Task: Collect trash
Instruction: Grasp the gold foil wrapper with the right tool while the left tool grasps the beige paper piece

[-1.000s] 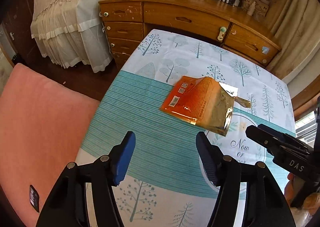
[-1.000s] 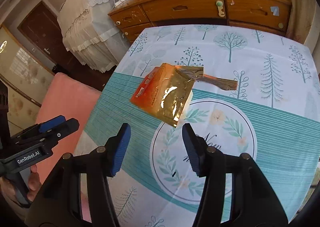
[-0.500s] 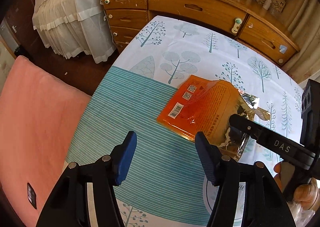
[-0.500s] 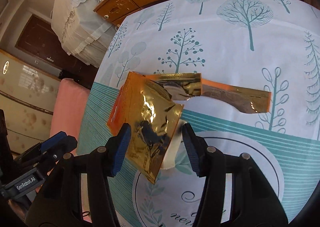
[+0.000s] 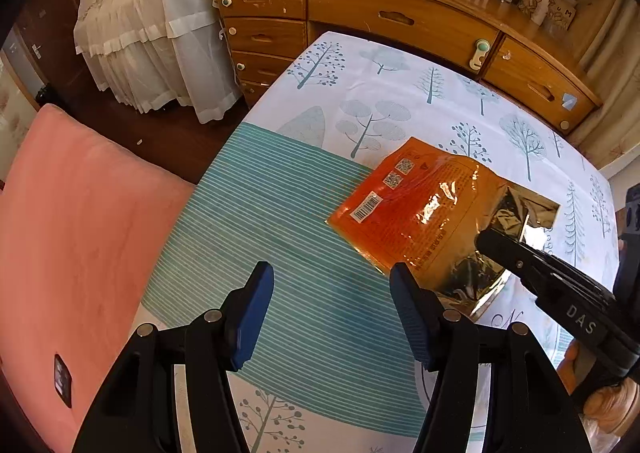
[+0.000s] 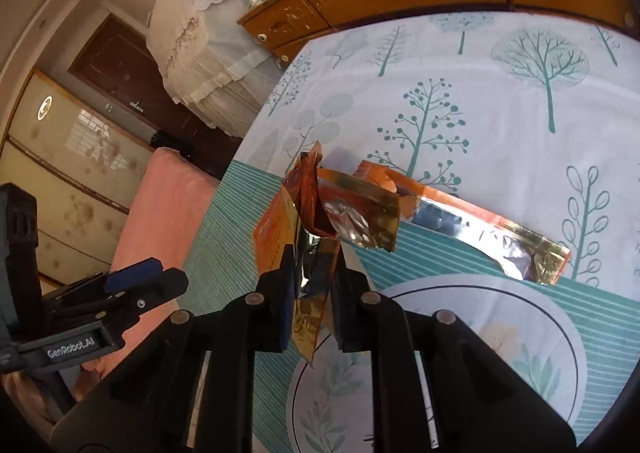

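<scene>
An orange foil snack wrapper (image 5: 416,209) lies on the tree-print tablecloth (image 5: 360,93). My right gripper (image 6: 314,273) is shut on its near gold edge (image 6: 308,317), crumpling the wrapper upward; it shows in the left wrist view (image 5: 532,265) at the wrapper's right corner. A torn foil strip (image 6: 480,229) lies on the cloth just beyond, to the right. My left gripper (image 5: 332,313) is open and empty above the teal striped band, left of and nearer than the wrapper.
A wooden dresser (image 5: 400,13) stands behind the table. A pink cushioned seat (image 5: 72,233) is at the left edge. A lace-covered piece of furniture (image 5: 140,33) stands at the far left. The left gripper shows in the right wrist view (image 6: 132,281).
My right gripper moved forward onto the wrapper and shut on its near edge, folding it up. My left gripper moved slightly toward the wrapper and stayed open.
</scene>
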